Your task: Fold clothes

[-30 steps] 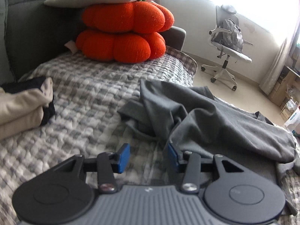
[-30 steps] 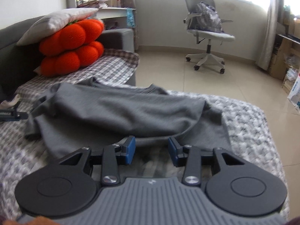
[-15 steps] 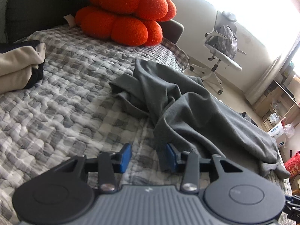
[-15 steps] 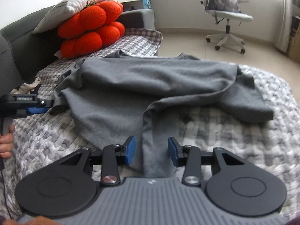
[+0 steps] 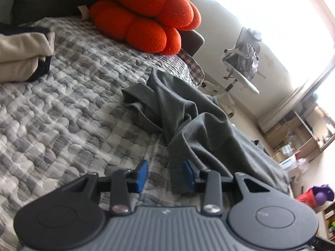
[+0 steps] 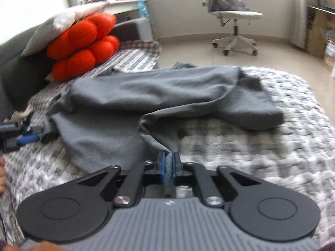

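Shirt [image 6: 146, 96] sprawled across quilt [image 5: 62, 108], mid-bed. Stacked cushions [image 5: 146, 18] behind it at far end, pillow [image 6: 62, 21] on top. Folded clothes [image 5: 23, 56] far left on quilt. Office chair [image 6: 232, 14] on floor beyond bed, bag on seat.

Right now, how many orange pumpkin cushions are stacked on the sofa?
2: the lower cushion sits on the sofa cover, the upper cushion on it, under a white pillow. Others may be hidden.

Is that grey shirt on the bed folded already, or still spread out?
Not folded. The grey shirt lies rumpled and bunched across the checked quilt, and the right gripper pinches one edge.
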### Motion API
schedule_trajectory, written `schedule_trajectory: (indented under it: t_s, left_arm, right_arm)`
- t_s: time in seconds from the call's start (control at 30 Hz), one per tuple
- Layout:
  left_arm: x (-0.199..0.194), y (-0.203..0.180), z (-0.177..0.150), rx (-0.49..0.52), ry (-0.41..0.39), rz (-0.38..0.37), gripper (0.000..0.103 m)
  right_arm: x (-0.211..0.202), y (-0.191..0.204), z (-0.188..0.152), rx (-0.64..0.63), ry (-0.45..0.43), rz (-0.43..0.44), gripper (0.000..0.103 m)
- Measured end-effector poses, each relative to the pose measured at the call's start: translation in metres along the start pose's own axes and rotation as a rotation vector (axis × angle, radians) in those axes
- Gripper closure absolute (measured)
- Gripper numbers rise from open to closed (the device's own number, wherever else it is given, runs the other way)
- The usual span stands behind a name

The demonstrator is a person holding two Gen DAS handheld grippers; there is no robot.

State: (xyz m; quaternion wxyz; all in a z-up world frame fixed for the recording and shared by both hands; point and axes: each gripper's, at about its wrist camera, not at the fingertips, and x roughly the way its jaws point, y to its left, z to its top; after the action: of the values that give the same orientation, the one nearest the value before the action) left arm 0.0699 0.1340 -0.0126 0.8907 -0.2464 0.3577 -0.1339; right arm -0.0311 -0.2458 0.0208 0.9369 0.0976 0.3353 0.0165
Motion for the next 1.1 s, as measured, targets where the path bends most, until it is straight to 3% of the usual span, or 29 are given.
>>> schedule_trajectory:
  t_s: [0.53, 0.8, 0.97, 1.1]
  left_arm:
    - [0.001, -0.001, 0.002, 0.000, 0.003, -0.029, 0.065]
    - [0.009, -0.006, 0.006, 0.012, -0.015, -0.020, 0.065]
    - [0.020, -0.007, 0.003, -0.014, 0.015, -0.054, 0.065]
    - [0.028, -0.020, -0.007, 0.040, 0.018, -0.019, 0.081]
  right_arm:
    - [-0.004, -0.066, 0.023, 0.047, -0.068, -0.275, 0.099]
    - [0.013, -0.085, 0.027, 0.076, -0.045, -0.322, 0.099]
    - [0.017, -0.084, 0.025, 0.076, -0.037, -0.322, 0.099]
    - [0.018, -0.084, 0.024, 0.078, -0.035, -0.317, 0.099]
